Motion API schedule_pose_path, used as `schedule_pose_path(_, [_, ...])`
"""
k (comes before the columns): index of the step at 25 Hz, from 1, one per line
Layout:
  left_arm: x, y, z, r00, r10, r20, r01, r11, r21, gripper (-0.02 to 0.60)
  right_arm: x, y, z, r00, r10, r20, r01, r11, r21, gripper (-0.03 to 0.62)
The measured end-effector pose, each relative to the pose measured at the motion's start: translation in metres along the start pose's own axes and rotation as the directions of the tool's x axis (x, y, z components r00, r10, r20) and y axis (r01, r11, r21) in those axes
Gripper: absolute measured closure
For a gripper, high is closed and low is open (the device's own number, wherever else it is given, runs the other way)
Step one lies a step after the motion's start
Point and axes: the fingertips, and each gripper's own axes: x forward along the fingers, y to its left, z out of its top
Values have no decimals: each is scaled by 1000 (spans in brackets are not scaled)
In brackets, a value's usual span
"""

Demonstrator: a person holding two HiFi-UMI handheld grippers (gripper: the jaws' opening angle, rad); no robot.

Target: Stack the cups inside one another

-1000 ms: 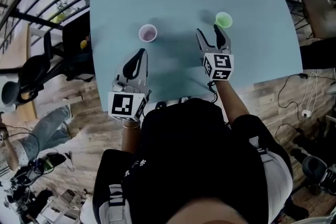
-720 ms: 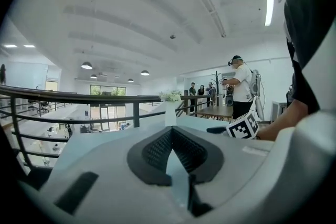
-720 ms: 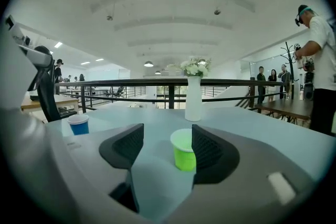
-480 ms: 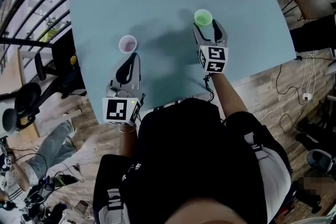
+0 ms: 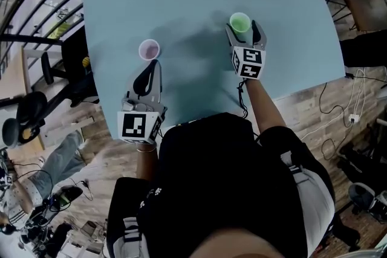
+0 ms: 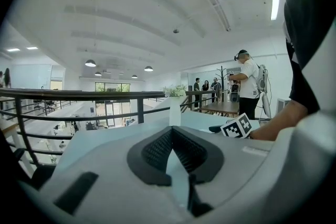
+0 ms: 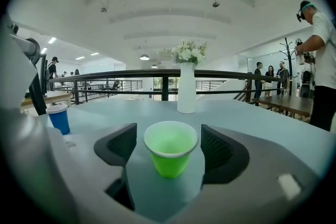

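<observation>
My right gripper (image 5: 242,32) has its jaws spread wide, and they have just been opening. The green cup (image 7: 170,148) stands upright on the tabletop (image 5: 181,3) between them, with a gap on either side and neither ribbed black pad touching it. It is a small, tapered, thin-walled cup, bright green outside and paler inside, with a pale rim.

My left gripper (image 5: 153,64) has its jaws pressed together into a point with nothing between them. Their dark pads carry the same fine ribbing, set in smooth grey plastic shells. The tip sits just beside the second cup (image 5: 149,49), which has the same tapered shape. It looks lilac inside from above and blue on its outer wall from the side. I cannot tell whether tip and cup touch. The two cups stand well apart, not yet stacked.

The tabletop is a pale blue-grey sheet, matte and smooth. A tall white vase (image 7: 186,93) of white flowers (image 7: 187,52) stands beyond the green cup. A dark metal railing (image 7: 105,77) runs behind the table, and the floor (image 5: 314,112) is wood plank. The ceiling (image 7: 168,2) is white and arched, hung with round lamps (image 6: 90,63), and people (image 7: 260,78) stand at the back.
</observation>
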Motion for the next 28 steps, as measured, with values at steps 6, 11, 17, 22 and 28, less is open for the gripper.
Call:
schedule_pose_path(6, [-3,3,-1,1000,14,-6,-14,1000,0,591,9,-1,-5,1000,4,-19,-4,1000,-10,210])
schedule_pose_path(11, [-7,7,-2,999,32,-14,-32,999,0,591,12,-1,-4,1000,5,-22,-5,1000,-29,230])
schedule_pose_path(17, [-12,10,-3,999,39,-13,-39,999,1,591,11,3,-4,1000,18,-24,-19,999,-34,233])
schedule_pose_path(22, [-17,18,-3,999,38,3,-38,999,-11,591,8,12,1,999,28,-22,-29,999,-43,235])
schedule_pose_path(28, [-24,21,-1,999,40,15,-40,999,-21,591,-3,25,16,999,52,-5,-53,997,-57,235])
